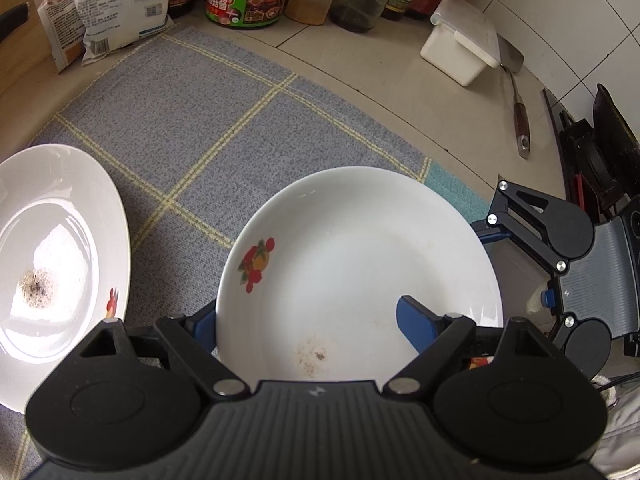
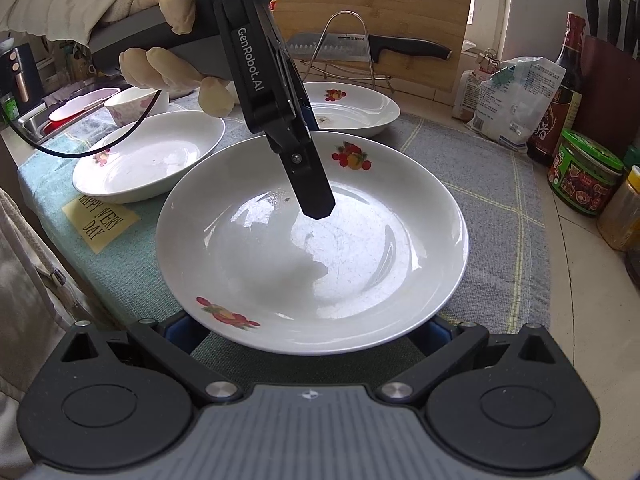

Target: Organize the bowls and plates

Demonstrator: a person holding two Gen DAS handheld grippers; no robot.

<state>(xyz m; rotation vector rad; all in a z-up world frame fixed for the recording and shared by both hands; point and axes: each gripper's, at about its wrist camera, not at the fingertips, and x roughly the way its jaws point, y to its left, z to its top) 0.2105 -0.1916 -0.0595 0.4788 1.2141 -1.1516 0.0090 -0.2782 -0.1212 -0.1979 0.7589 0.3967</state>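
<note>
Plate (image 2: 312,248), neighbouring plates (image 2: 148,156), knife (image 2: 368,50) behind

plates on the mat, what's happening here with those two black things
A person holds a tool in each hand at the nearest plate on the grey mat. The left tool is open astride its rim, one finger inside the plate. The right tool is open at the opposite rim. A second plate and a third plate lie apart; nothing is stacked.
</note>
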